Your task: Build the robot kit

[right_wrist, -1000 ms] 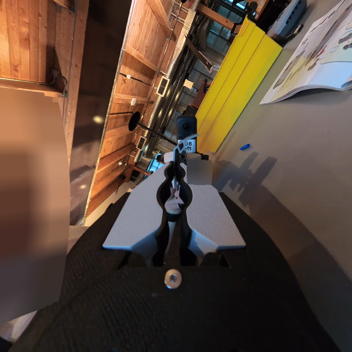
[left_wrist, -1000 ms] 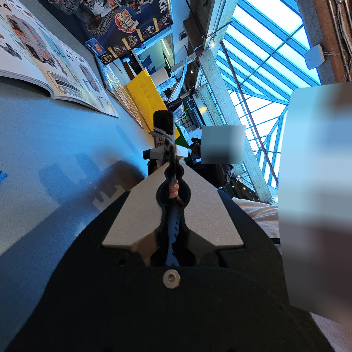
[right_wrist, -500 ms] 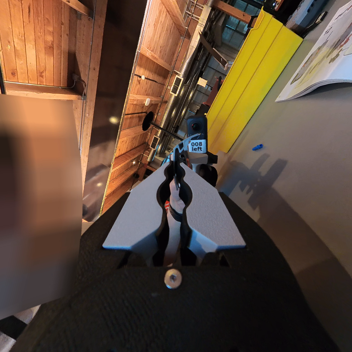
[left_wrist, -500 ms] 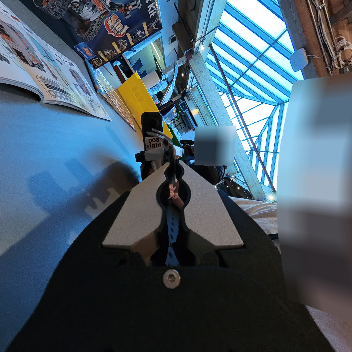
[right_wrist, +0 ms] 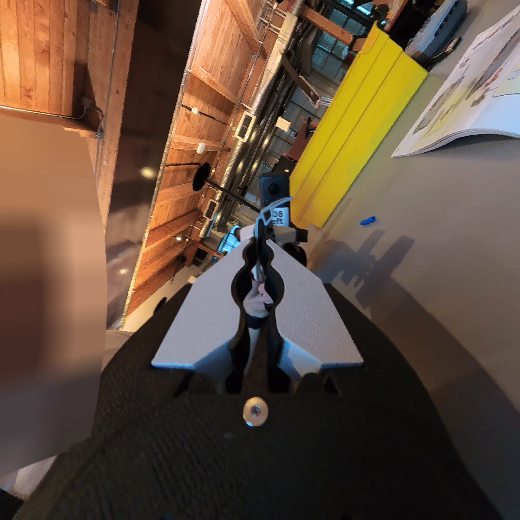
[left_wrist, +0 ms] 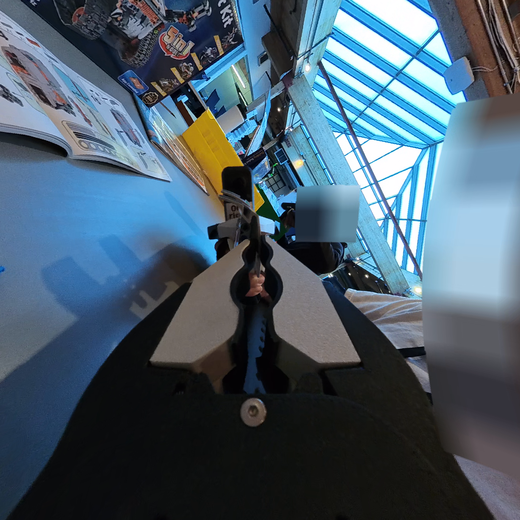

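My left gripper (left_wrist: 254, 244) is shut on a thin grey and black toy part (left_wrist: 247, 222) that sticks out past its fingertips. A blue strip with holes (left_wrist: 257, 351) shows in the gap between its fingers. My right gripper (right_wrist: 259, 242) faces it and is shut on the same part (right_wrist: 267, 216) from the other end. Each gripper shows in the other's view, tip to tip: the right one (left_wrist: 230, 228) and the left one (right_wrist: 289, 233). Both are held in the air beside the grey table (left_wrist: 70, 225). A hand shows through each finger gap.
An open instruction booklet (left_wrist: 70, 112) lies on the table, also in the right wrist view (right_wrist: 464, 98). A dark toy box (left_wrist: 157, 42) and a yellow bin (right_wrist: 351, 126) stand behind. A small blue piece (right_wrist: 368, 220) lies on the table. A person sits beyond. Both grippers' tips are close together, under 4 cm apart.
Both grippers stay shut on the part and tip to tip. The pair swung slightly one way and back, so the background shifted a little.
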Motion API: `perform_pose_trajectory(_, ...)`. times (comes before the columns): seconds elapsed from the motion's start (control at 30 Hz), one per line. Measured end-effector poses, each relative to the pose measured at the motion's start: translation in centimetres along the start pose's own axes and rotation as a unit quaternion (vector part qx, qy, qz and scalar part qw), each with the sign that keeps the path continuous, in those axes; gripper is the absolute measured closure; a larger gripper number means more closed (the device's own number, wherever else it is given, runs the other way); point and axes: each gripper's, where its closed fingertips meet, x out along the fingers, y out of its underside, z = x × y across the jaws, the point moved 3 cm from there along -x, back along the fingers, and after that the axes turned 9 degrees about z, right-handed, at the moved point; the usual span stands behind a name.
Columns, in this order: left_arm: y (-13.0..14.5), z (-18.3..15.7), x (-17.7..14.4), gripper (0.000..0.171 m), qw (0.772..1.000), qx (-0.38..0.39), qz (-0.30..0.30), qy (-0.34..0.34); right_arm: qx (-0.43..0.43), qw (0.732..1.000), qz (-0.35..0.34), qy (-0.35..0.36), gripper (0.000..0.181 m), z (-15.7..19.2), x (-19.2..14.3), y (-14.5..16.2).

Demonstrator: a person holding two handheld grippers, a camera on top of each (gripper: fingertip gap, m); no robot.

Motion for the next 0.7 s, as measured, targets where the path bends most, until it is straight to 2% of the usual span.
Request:
perform_pose_trajectory(0.17,-0.03,-0.39,-0.07,0.171,1.0,-0.007,0.0,0.028,0.022,0.998,0.003,-0.053,0.181,0.66,0.03,-0.02)
perform_pose_trajectory(0.47,0.3,0.08,0.21,0.171,1.0,-0.001,0.015,-0.001,0.006,0.999,0.033,-0.022,0.181,0.09,-0.22,-0.19)
perform_pose_trajectory(0.7,0.57,0.0,0.34,0.171,1.0,0.001,0.027,0.001,0.0,0.998,0.063,-0.026,0.18,0.26,-0.41,0.04)
